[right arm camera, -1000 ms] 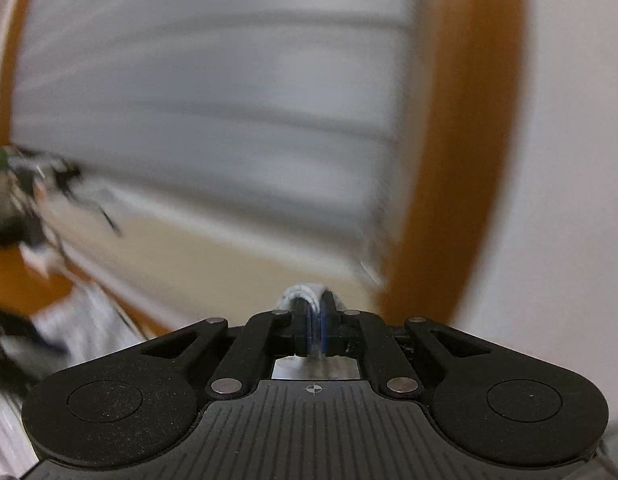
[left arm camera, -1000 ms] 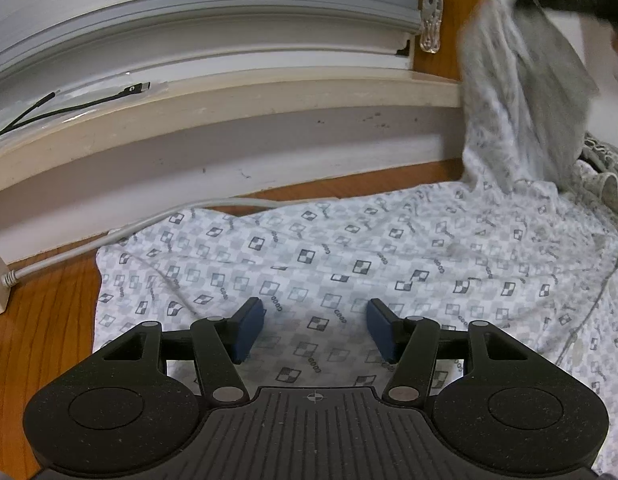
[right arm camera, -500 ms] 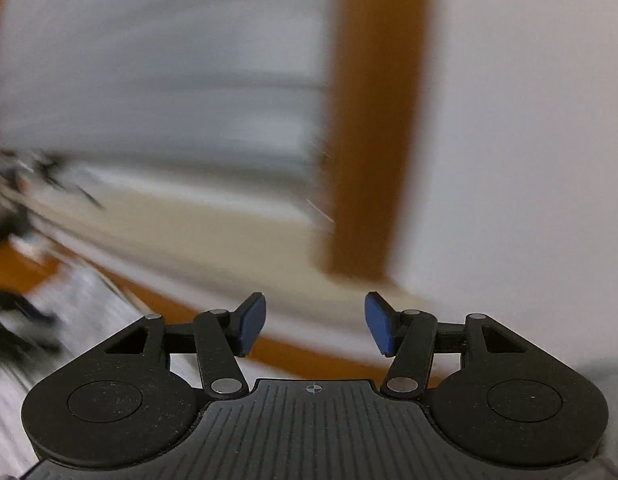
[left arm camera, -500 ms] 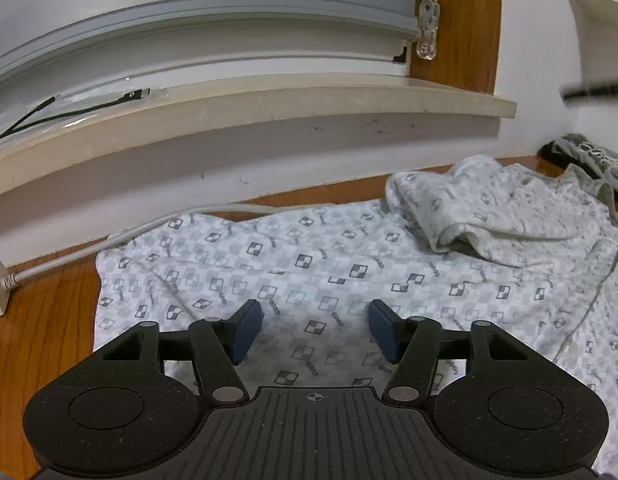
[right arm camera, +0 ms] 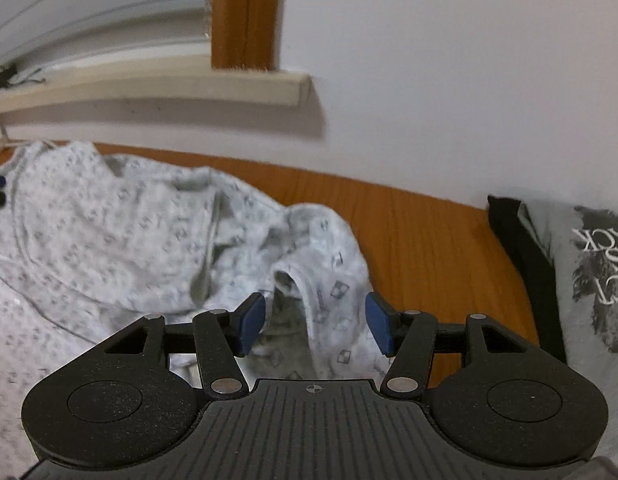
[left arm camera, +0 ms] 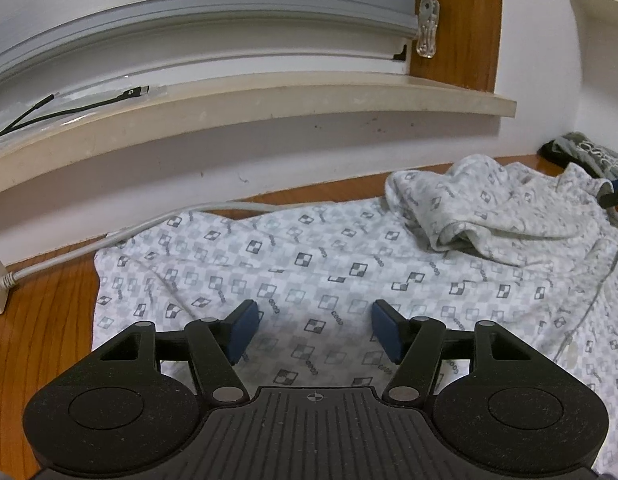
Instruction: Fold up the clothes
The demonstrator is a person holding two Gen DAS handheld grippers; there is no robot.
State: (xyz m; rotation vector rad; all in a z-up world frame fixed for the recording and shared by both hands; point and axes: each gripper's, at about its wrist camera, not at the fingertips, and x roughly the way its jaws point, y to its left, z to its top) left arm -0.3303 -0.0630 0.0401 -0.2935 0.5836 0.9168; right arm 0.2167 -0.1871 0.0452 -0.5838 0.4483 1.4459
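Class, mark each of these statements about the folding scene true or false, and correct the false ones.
1. The left gripper is shut on the white checker-patterned garment. False: its jaws stand open above the cloth.
2. The right gripper is open. True.
3. The patterned garment lies fully flat. False: its right part is bunched into a crumpled heap.
4. A grey T-shirt with a dark printed graphic lies on the wooden table to the right of the patterned garment. True.
5. A grey cable runs along the wall behind the garment. True.
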